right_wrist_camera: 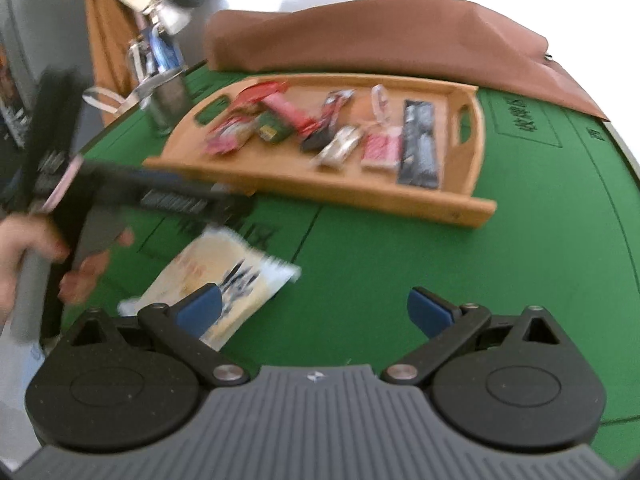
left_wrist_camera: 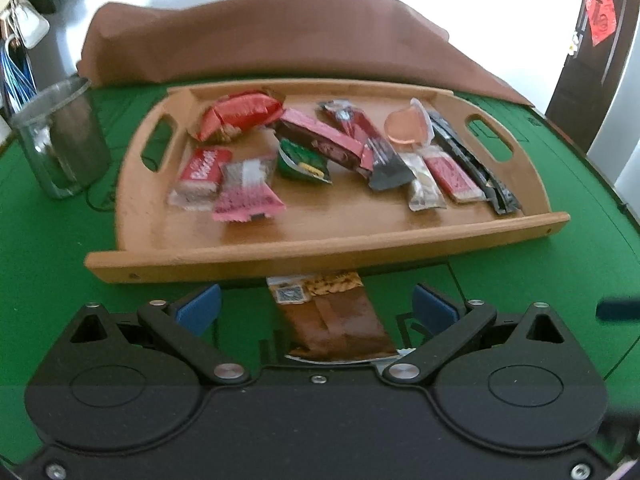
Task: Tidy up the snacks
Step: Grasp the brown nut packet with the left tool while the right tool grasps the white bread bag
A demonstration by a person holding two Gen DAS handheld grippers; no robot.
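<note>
left wrist view: my left gripper (left_wrist_camera: 316, 306) hangs released over the brown foil snack bar (left_wrist_camera: 334, 316) at lower centre, against the wooden tray (left_wrist_camera: 320, 252); closing crooked could shove it under the rim. right wrist view: my right gripper (right_wrist_camera: 314, 308) is released and empty, and the pale yellow snack packet (right_wrist_camera: 224, 280) at lower left could get nudged away.

A home room — a green felt game table (left_wrist_camera: 60, 240) with printed boxes, a brown cloth (left_wrist_camera: 280, 40) at its far edge, a dark door (left_wrist_camera: 592, 60) with a red paper decoration (left_wrist_camera: 600, 16).
</note>
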